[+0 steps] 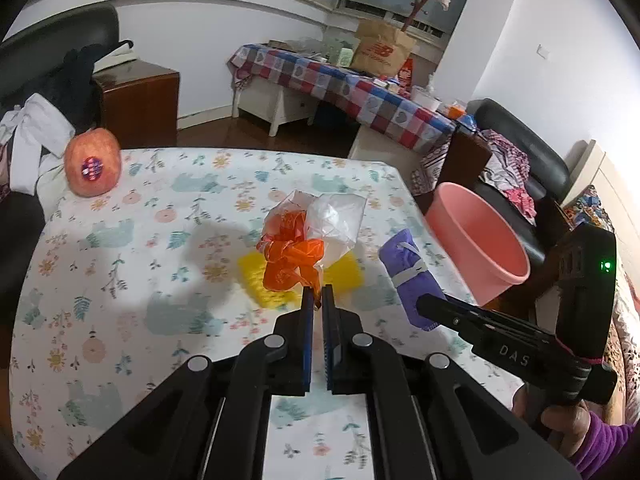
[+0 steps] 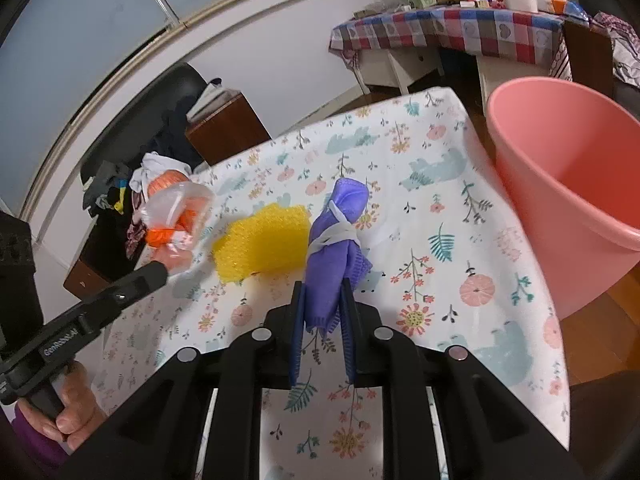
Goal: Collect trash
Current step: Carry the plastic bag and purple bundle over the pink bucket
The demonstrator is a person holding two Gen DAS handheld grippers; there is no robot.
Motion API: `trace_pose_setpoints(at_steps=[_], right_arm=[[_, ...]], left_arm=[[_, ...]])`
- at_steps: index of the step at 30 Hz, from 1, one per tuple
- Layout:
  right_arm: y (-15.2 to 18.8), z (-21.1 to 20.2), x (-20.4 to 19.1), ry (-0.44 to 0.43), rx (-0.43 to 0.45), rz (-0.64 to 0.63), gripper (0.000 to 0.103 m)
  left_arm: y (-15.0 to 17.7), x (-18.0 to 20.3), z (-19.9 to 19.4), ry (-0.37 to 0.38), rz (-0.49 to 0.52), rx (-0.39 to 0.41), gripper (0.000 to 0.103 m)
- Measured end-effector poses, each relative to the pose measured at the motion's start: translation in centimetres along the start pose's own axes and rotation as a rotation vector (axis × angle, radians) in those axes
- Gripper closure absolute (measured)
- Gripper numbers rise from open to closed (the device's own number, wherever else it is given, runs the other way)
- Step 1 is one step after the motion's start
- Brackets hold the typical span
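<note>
Floral cloth covers the table (image 1: pixel 120 280), set in a cluttered room with a checked-cloth bench (image 1: pixel 360 92) behind. A pink bin (image 2: pixel 568 184) stands off the table's right edge, mouth open and tilted toward the grippers.

Left gripper (image 1: pixel 318 294): fingers are closed almost fully, and a thin tail of the orange bag (image 1: pixel 292 260) is pinched between the tips. A clear bag (image 1: pixel 340 220) is tangled with it; the bundle appears lifted above the yellow sponge (image 2: pixel 264 240), which lies flat on the table.

Right gripper (image 2: pixel 322 300): fingers are narrowed onto the lower end of the purple cloth (image 2: pixel 336 240), a rolled bundle tied with a white band (image 2: pixel 336 236). The cloth is gripped; its upper end stands free above the table.

An orange fruit (image 1: pixel 93 168) with a sticker sits at the far left corner, well apart; it is judged not to be trash.

Task state, judged: two items are held, none is yet in the bin, and the sponge is left to collect.

Risks from here:
- The orange bag is held by a thin twist only; slippery film may slide out during the carry.
- The clear bag is not itself gripped, so far as can be seen; it may detach and fall short of the bin.
- The left load must cross over the right arm to reach the bin; a collision is possible if both move together.
- The cloth is gripped low, so its free end may swing and catch the bin rim.
</note>
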State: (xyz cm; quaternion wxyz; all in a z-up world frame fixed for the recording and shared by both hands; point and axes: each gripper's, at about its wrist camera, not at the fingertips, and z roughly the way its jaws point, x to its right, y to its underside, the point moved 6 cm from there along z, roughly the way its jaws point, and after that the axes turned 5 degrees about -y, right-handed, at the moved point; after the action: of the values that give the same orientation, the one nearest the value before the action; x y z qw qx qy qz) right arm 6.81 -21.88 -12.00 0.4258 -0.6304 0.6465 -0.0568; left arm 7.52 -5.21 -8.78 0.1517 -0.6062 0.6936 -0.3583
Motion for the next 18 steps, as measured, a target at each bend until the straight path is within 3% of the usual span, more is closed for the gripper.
trace_pose_setpoints(at_steps=[8, 18], right_arm=[[-0.9, -4.2, 1.3, 0.066, 0.091, -0.026, 0.086], [-4.0, -10.5, 7.3, 0.214, 0.218, 0.009, 0.086]], left_arm=[[-1.2, 4.7, -0.1, 0.056, 0.043, 0.025, 0.099], [-2.7, 13.2, 0.9, 0.133, 0.169, 0.036, 0.099]])
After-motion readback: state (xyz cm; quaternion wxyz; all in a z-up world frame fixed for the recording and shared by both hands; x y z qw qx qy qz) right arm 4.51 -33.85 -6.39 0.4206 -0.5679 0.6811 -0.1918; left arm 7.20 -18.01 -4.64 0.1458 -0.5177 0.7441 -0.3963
